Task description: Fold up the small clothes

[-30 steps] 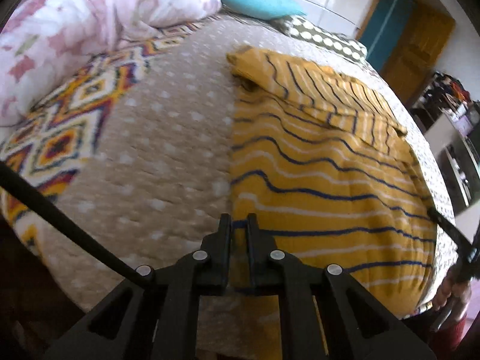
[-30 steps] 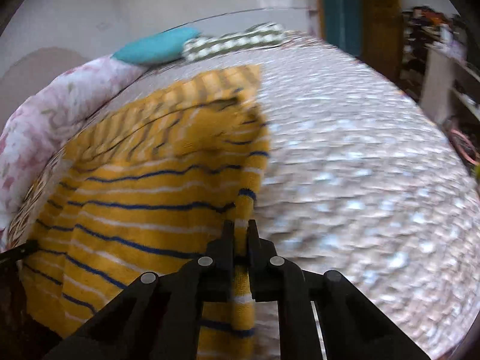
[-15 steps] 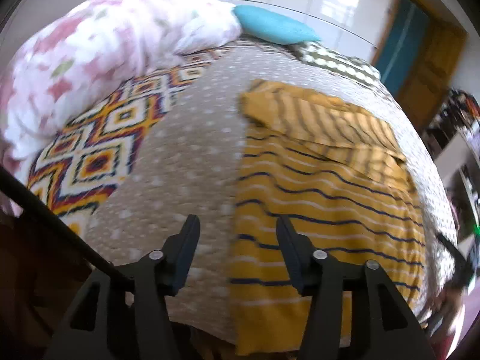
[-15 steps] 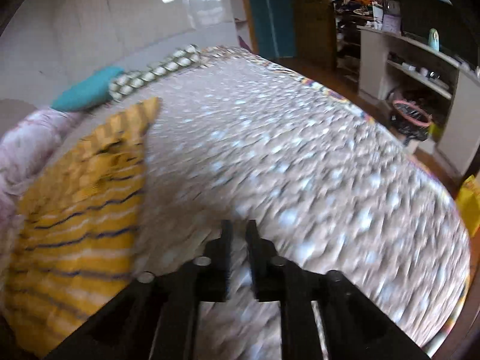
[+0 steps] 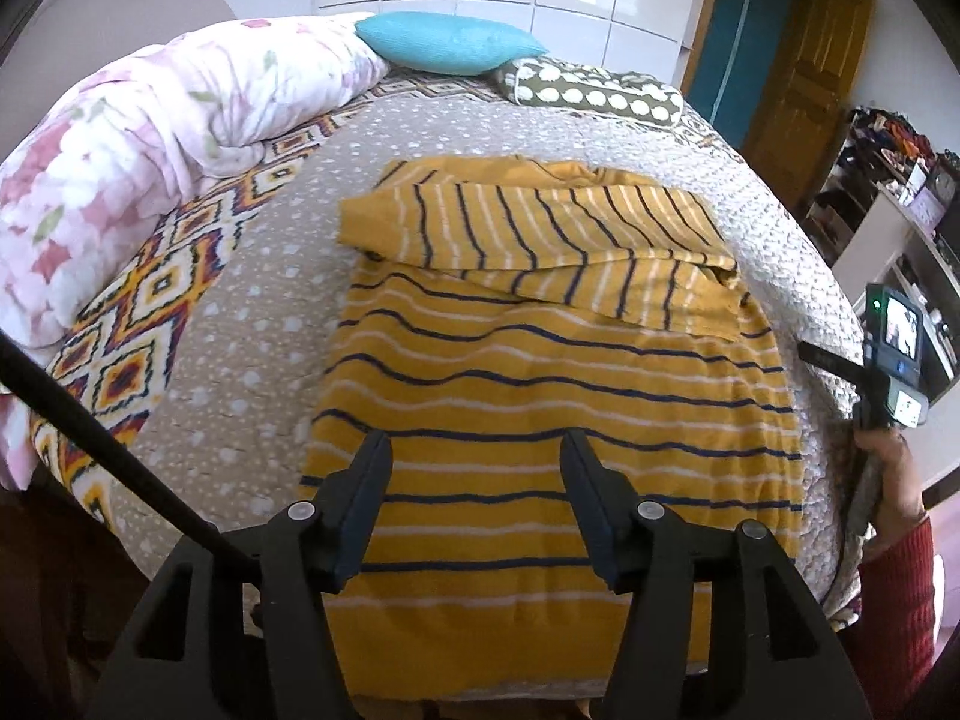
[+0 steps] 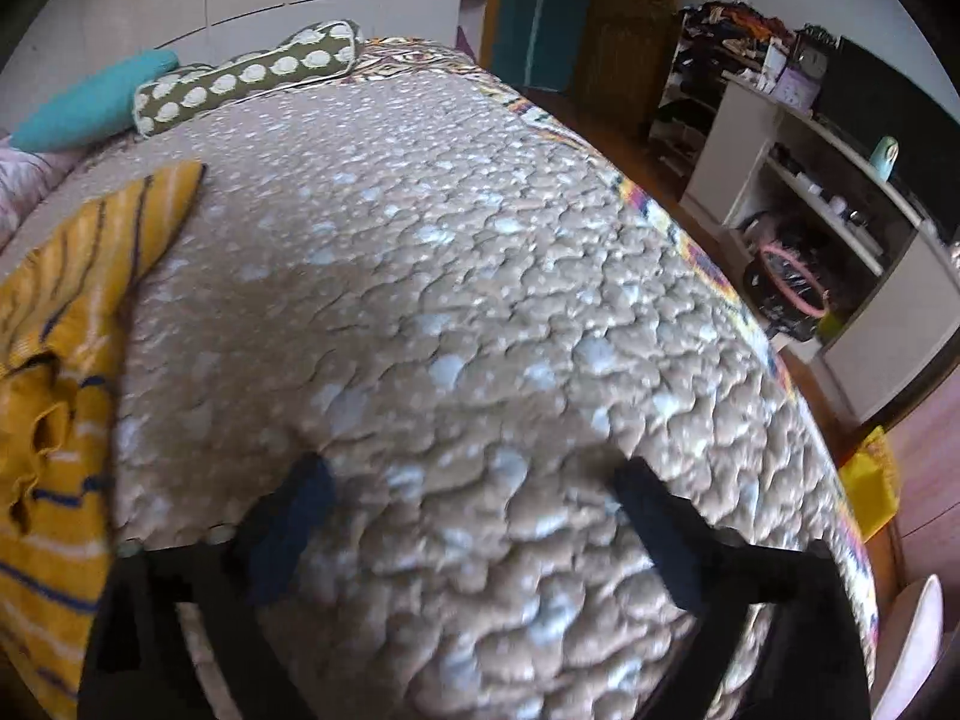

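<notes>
My left gripper (image 5: pixel 474 480) has just been opening, nothing between its jaws, yellow striped top (image 5: pixel 540 396) flat on the bedspread (image 5: pixel 252 300) below. Right gripper (image 6: pixel 468 516) has just opened wide, empty, over bare bedspread

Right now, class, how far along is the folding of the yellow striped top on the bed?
Done: the mustard yellow navy-striped knit top lies flat, sleeves folded across its upper part. In hand: nothing; the left gripper and right gripper have just opened, both empty. Left: folding the body.
</notes>
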